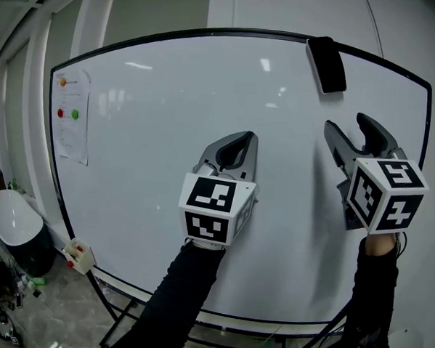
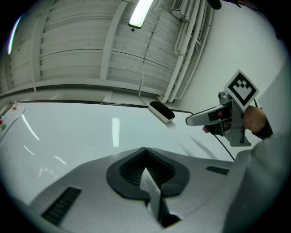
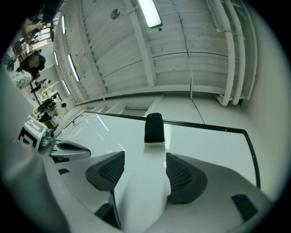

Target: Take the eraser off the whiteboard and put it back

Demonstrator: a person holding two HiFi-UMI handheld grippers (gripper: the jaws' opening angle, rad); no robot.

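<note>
A black eraser (image 1: 326,64) with a white underside clings to the whiteboard (image 1: 169,123) near its top right corner. It also shows as a dark block, the eraser (image 3: 154,128), straight ahead of the right jaws, and the eraser (image 2: 162,112) sits far off in the left gripper view. My right gripper (image 1: 354,137) hangs below the eraser, apart from it, open and empty. My left gripper (image 1: 237,145) is in front of the board's middle, its jaws closed together with nothing between them.
A paper sheet (image 1: 71,118) with red, green and orange magnets hangs on the board's left side. A small white holder (image 1: 79,255) sits at the lower left of the frame. A white bin with a black base (image 1: 15,228) stands on the floor at left.
</note>
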